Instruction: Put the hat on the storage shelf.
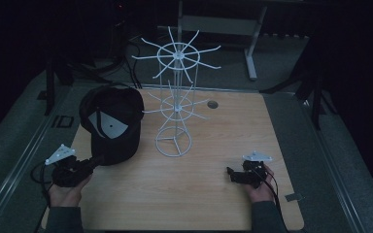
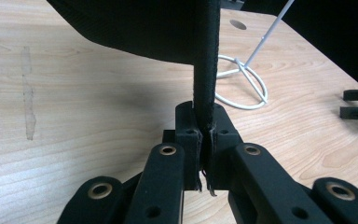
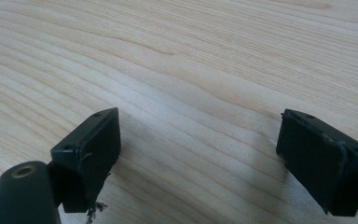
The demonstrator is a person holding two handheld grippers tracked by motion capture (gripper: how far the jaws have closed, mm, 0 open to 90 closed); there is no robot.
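The left tongs [image 1: 93, 162] are clamped on the brim edge of a black cap [image 1: 111, 124], which sits at the near left of the wooden bench [image 1: 213, 194], just left of the white wire rack [image 1: 175, 111]. A pale label inside the cap bears no readable writing. The right tongs [image 1: 231, 174] rest wide apart at the near right, holding nothing.

cap [image 2: 144, 28]: crown cut off by top edge | rack [image 2: 242, 81]: only base visible
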